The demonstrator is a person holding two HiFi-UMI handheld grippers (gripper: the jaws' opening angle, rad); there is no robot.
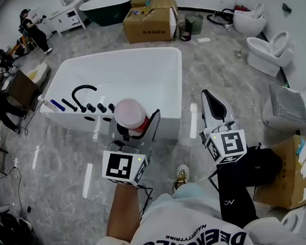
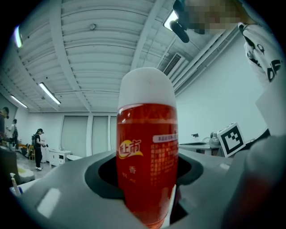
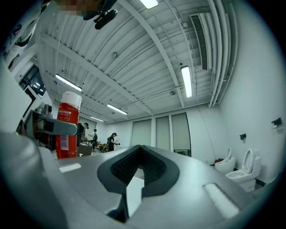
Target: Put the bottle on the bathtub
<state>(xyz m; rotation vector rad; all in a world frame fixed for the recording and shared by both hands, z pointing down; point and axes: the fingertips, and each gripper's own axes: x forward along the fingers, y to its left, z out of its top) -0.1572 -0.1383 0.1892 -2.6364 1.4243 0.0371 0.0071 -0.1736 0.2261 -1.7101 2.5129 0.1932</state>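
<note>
**Left gripper view: bottle clamped, not yet on the tub**

The left gripper (image 2: 149, 197) has its jaws closed on the lower body of the bottle (image 2: 146, 152), a red one with a white cap. The cap points at the ceiling, so the bottle is upright and most of it stands clear above the jaws. In the head view the bottle appears over the near rim of the bathtub (image 1: 119, 53), just right of the row of black fittings and the curved tap (image 1: 83, 91). How high it is above the rim cannot be told. The right gripper (image 1: 209, 99) is off to the right over the floor, its jaws drawn together on nothing.

The step in hand looks like the lowering onto the rim, and the risks lie there:

- The ledge looks narrow and glossy, and the fittings take up part of it. A base set half over the edge would tip the bottle into the tub or onto the floor.
- The bottle is tall for its base, so landing it tilted or letting go early could topple it.
- The hold is low, so a quick swing could make the top lean in the jaws.
- Drifting left risks knocking the nearest fitting.
</note>
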